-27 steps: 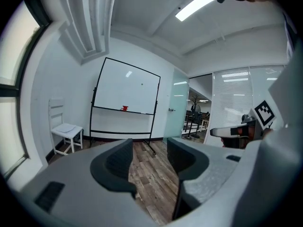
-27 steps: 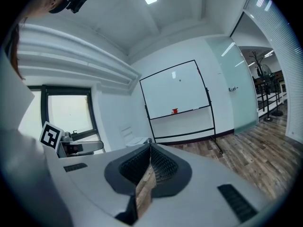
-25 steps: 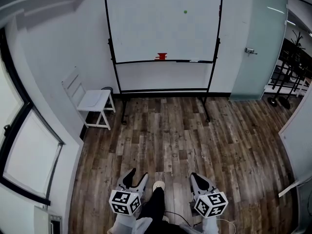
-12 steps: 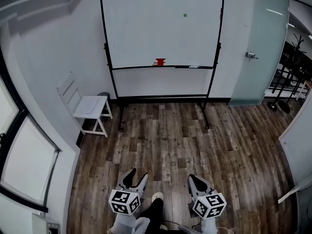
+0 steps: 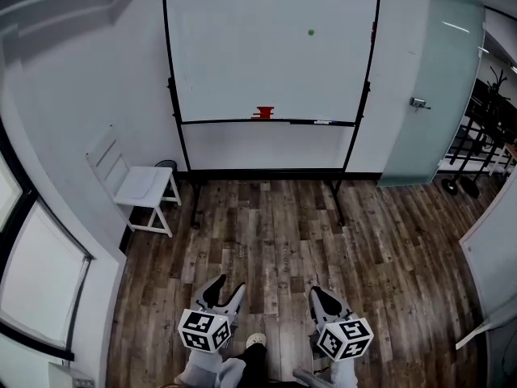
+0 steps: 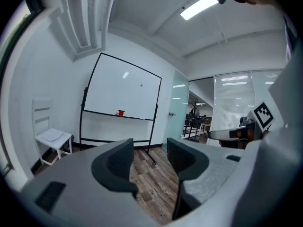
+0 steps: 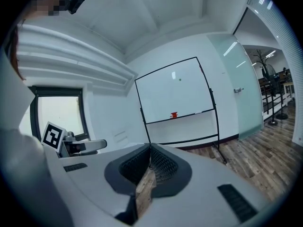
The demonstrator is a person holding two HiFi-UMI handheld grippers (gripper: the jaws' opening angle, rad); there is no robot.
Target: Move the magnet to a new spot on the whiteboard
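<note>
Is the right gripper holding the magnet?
No, the right gripper is shut on nothing; the green magnet sits on the whiteboard.

Whiteboard [image 5: 242, 55]: no writing legible.
Left cube [image 5: 203, 331]: black-and-white square patterns, no letters or numbers.
Right cube [image 5: 343, 339]: the same kind of patterns.
Rest of room: no readable label, brand or sign.

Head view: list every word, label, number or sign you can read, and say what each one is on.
No readable text anywhere.
The white whiteboard on the black stand: blank, holding only a small green round magnet.
The red object on its tray: too small to show any print.
The black-and-white marker cubes: square patterns only, no letters or digits.
</note>
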